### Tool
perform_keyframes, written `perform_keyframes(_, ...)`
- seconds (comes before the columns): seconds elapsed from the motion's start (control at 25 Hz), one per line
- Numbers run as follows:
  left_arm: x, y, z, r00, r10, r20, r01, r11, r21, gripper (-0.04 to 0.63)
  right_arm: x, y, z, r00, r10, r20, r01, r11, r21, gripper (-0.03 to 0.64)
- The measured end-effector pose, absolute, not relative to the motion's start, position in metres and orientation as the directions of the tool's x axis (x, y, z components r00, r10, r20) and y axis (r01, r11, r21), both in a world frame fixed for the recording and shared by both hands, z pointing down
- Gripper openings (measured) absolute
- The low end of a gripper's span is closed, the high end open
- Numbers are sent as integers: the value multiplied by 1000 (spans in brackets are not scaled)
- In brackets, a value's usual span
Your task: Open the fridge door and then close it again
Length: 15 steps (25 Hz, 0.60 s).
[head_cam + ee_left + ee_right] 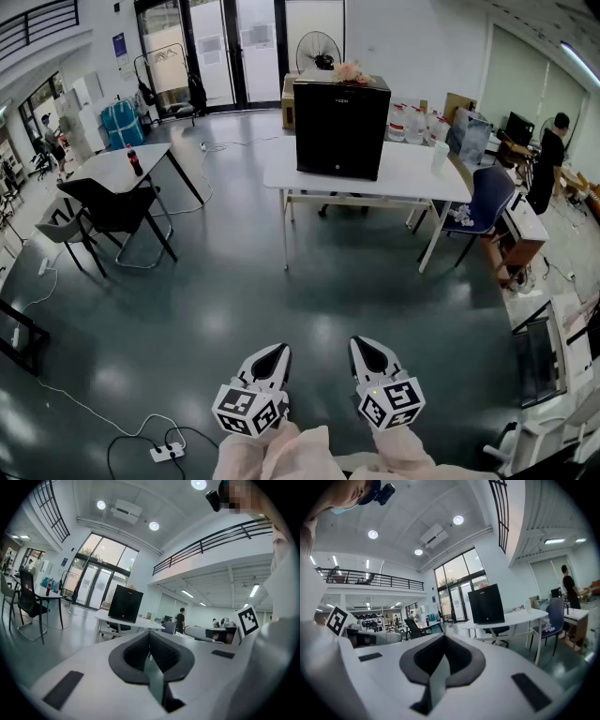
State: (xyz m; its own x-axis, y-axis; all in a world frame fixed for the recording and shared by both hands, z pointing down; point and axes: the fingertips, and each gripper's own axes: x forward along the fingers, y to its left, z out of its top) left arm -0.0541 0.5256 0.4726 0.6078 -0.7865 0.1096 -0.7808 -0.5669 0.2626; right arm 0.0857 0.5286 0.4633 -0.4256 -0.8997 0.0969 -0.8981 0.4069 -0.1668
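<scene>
A small black fridge [340, 127] stands on a white table [412, 173] across the room, its door closed. It also shows far off as the fridge [125, 603] in the left gripper view and the fridge [486, 603] in the right gripper view. My left gripper [273, 356] and right gripper [367, 351] are held side by side low in the head view, well short of the table. Both point roughly level toward the fridge. Each has its jaws together with nothing between them.
A round table [117, 169] with a cola bottle [134, 160] and black chairs [111, 211] stands at the left. A blue chair [487, 202] sits right of the white table. A person [548, 159] stands at far right. Cables and a power strip [165, 452] lie on the floor.
</scene>
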Motion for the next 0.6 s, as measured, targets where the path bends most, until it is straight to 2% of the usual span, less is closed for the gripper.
perform_keyframes(0.6,-45,572,467,589,-800,116,-800,-556,227,11,103,573,452,-390,-920,46,-908,376,-184,11)
